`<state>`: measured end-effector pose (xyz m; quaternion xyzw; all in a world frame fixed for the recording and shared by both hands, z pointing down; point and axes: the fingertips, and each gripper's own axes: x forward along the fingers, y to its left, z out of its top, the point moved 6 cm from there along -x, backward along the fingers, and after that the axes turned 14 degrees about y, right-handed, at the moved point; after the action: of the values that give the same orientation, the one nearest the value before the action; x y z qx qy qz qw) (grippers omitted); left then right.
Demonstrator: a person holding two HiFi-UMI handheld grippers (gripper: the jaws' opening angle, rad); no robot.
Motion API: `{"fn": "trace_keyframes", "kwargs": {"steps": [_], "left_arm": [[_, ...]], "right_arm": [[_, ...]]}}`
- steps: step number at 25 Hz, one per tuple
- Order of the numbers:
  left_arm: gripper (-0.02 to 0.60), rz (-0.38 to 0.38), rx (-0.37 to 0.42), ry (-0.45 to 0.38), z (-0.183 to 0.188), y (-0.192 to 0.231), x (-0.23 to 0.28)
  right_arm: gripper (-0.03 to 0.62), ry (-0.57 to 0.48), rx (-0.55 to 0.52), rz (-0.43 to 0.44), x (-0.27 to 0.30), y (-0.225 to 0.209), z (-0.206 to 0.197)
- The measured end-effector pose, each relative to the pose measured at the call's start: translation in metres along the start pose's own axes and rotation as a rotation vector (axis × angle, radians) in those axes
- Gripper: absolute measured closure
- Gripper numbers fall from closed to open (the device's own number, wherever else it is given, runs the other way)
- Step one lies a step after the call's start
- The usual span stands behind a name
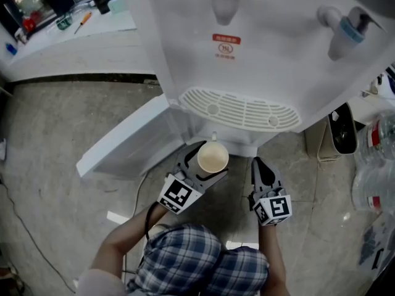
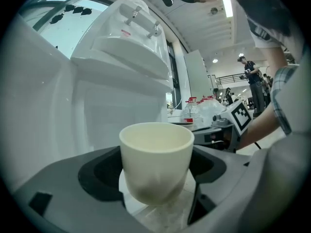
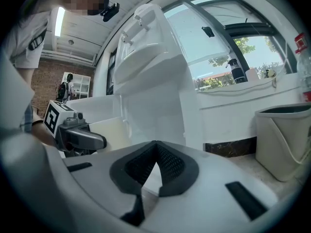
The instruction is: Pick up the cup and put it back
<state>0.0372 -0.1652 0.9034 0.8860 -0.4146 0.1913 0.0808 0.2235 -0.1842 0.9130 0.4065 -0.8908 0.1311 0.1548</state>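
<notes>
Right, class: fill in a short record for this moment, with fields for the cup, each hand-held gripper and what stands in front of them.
cup: cream, upright, looks empty inside
left hand-held gripper: jaws closed on the cup's sides
right hand-held gripper: jaws together, nothing between them, beside the left one
in front: white water dispenser with slotted drip tray; the cup sits just below the tray in the head view
off to the right: pale bin on the floor

No legible text; dispenser (image 1: 271, 60) red label (image 1: 226, 39) blurred.
</notes>
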Motion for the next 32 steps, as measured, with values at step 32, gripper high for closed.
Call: {"fn": "trace_keyframes", "kwargs": {"steps": [32], "left_arm": [[0.164, 0.159, -0.141, 0.178, -0.042, 0.073, 0.176]], "right_arm": [[0.577, -0.024, 0.069, -0.001, -0.008, -0.002, -0.001]]}}
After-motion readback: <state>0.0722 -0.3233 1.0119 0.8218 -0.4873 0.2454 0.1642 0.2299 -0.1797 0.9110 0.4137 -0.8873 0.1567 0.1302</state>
